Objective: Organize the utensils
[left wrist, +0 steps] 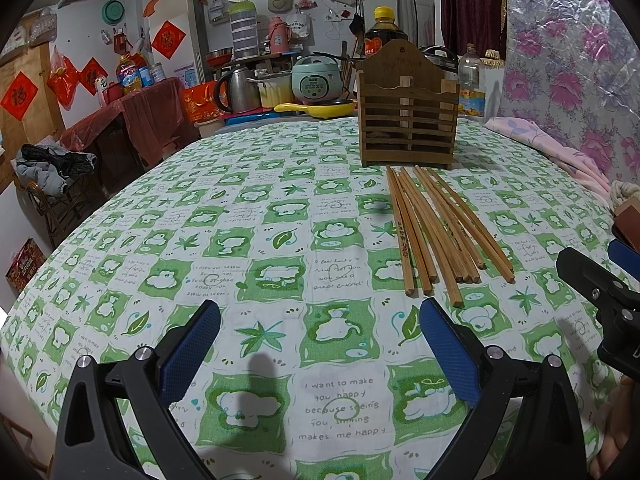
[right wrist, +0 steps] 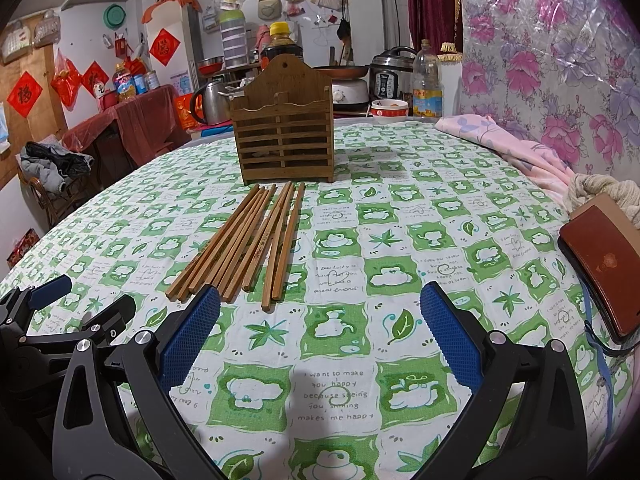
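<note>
Progress: I judge the task barely begun; every chopstick I can see lies loose on the cloth, and none stands in the holder.
Left to do: pick the sticks up and stand them in the holder.
Chopsticks (right wrist: 248, 246): a flat, slightly fanned bundle of slim, square-ended wooden sticks, some printed with small marks; far tips nearly touch the holder's base, near ends point toward me.
Holder (right wrist: 285, 140): a slatted box of dark brown wood with a peaked back board and a hanging hole; it stands upright just behind the sticks and looks empty through the slats.
Tablecloth (left wrist: 280, 280): woven fabric, green-and-white checks with bears, leaves and printed phrases.
My left tongs (left wrist: 320, 354): released, blue textured pads spread wide, holding nothing; the sticks lie ahead and to the right.
My right tongs (right wrist: 320, 336): released likewise and empty; the left pad sits just short of the nearest stick ends.
Brown case (right wrist: 604, 264): smooth and leather-like, at the cloth's right edge.
</note>
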The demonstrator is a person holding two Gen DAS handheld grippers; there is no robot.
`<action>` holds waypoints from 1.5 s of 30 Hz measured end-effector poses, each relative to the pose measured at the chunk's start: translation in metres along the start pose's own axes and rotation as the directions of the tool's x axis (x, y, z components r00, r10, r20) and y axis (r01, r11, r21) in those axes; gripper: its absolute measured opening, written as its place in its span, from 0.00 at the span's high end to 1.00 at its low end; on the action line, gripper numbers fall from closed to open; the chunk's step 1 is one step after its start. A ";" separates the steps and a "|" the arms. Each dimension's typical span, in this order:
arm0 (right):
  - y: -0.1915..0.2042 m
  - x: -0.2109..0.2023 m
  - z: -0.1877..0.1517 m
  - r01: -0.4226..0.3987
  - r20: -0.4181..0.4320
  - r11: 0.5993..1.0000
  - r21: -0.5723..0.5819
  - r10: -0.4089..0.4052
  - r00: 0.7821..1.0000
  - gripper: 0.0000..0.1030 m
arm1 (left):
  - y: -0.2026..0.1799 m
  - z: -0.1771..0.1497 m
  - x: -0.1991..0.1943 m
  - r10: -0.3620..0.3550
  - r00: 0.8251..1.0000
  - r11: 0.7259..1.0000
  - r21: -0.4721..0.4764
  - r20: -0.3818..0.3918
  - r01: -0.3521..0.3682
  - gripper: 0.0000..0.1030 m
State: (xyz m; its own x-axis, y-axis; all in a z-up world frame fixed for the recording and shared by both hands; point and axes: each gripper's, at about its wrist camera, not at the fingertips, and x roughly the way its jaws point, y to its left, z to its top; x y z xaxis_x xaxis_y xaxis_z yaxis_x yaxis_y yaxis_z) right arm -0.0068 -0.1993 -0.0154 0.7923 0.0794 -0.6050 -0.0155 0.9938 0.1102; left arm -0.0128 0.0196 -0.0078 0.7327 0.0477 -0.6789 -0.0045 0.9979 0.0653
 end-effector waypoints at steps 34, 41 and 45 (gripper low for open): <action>-0.053 0.038 0.032 -0.002 -0.159 0.996 0.089 0.016 0.987 0.06 | -0.019 0.028 0.049 -0.013 0.966 0.970 0.230 -0.257 0.074 0.05; -0.053 0.042 0.031 -0.024 -0.165 0.997 0.076 0.036 0.986 0.06 | -0.014 0.039 0.072 -0.050 0.950 0.971 0.206 -0.307 0.118 0.04; -0.057 0.041 0.030 -0.043 -0.158 0.994 0.102 0.059 0.986 0.06 | 0.014 0.049 0.093 -0.100 0.925 0.988 0.075 -0.366 0.136 0.04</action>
State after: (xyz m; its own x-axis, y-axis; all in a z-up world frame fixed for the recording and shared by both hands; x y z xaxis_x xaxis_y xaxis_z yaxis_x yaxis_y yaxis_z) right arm 0.0447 -0.2553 -0.0226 0.6833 0.1491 -0.7148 0.0129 0.9763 0.2159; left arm 0.0881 0.0359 -0.0342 0.4293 -0.0387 -0.9023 0.1463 0.9889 0.0271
